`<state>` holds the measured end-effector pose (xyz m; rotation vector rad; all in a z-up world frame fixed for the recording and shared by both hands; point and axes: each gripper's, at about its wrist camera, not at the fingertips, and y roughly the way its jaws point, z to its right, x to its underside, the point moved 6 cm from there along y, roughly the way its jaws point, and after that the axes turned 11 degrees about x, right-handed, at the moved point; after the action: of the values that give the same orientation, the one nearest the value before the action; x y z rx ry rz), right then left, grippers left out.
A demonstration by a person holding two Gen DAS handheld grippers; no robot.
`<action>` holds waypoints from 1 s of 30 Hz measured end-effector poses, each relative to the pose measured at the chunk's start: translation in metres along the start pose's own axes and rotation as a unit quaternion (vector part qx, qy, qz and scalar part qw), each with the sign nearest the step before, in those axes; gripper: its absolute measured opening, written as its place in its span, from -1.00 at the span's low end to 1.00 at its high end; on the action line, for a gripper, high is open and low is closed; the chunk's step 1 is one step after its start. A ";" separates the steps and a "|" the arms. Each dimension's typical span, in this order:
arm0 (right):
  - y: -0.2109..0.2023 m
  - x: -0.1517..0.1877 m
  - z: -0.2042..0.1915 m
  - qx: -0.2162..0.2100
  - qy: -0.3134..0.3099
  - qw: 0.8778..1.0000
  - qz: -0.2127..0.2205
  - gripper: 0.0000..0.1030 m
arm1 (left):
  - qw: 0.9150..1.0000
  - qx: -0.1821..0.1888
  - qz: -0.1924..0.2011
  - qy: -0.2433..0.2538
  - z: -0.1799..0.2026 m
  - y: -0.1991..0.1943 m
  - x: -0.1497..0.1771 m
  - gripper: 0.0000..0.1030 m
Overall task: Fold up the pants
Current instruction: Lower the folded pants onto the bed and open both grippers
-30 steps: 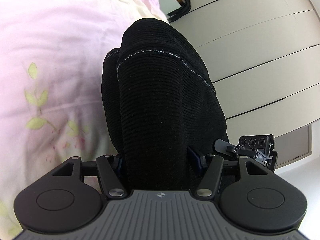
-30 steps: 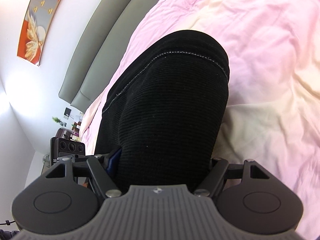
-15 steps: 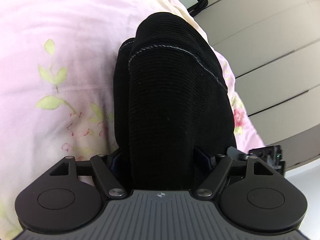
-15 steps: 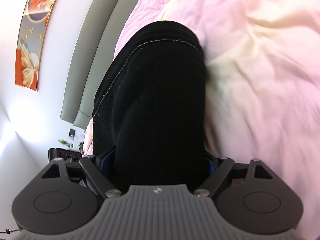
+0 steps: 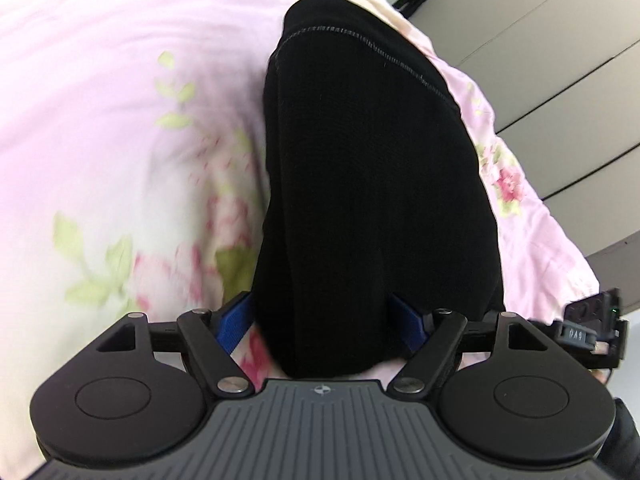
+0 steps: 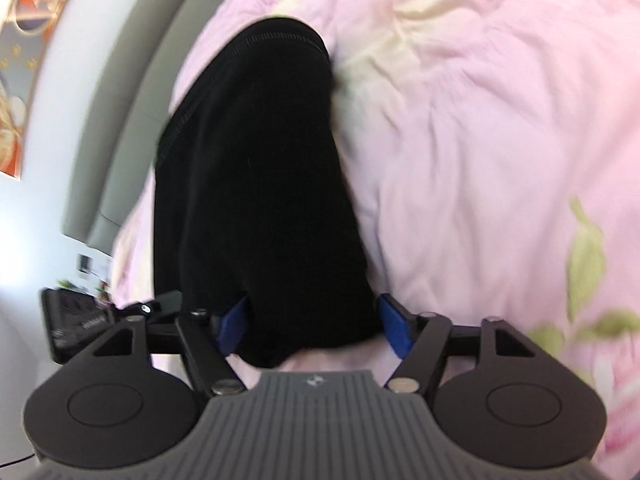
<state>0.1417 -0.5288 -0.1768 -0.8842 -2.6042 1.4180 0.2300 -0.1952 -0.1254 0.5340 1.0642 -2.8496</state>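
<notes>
Straddling the folded black pants on the pink floral bedspread, left gripper wide, pads apparently clear of cloth; right gripper closing around the bundle, probably for repositioning.

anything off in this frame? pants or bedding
Nothing stands out. The black pants lie bunched on the pink floral bedding, running between each gripper's blue pads. No visible damage. The right wrist view is motion-blurred.
</notes>
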 end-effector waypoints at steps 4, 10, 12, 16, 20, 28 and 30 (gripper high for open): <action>-0.016 0.016 -0.012 0.112 -0.008 0.994 -0.006 -0.07 | 0.999 -0.034 -0.003 0.008 0.012 -0.011 0.018 0.69; -0.060 0.043 -0.064 0.177 -0.048 0.981 0.059 0.45 | 0.992 -0.113 0.010 0.047 0.035 -0.048 0.040 0.74; -0.072 0.050 -0.086 0.163 -0.053 0.982 0.084 0.59 | 0.990 -0.128 0.023 0.050 0.048 -0.058 0.040 0.75; -0.095 0.062 -0.130 0.160 -0.073 0.976 0.130 0.81 | 0.982 -0.166 0.052 0.075 0.072 -0.082 0.041 0.98; -0.108 0.078 -0.175 0.228 -0.112 0.950 0.183 0.90 | 0.962 -0.236 0.078 0.114 0.095 -0.092 0.047 1.00; -0.136 0.112 -0.225 0.305 -0.153 0.912 0.229 0.90 | 0.948 -0.269 0.107 0.130 0.117 -0.107 0.062 1.00; -0.141 0.119 -0.232 0.309 -0.158 0.908 0.235 0.90 | 0.949 -0.267 0.108 0.128 0.120 -0.110 0.064 1.00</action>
<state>0.0469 -0.3524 0.0418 -1.2976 -1.9189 2.4940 0.1151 -0.1847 0.0061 0.9097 1.6242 -2.2065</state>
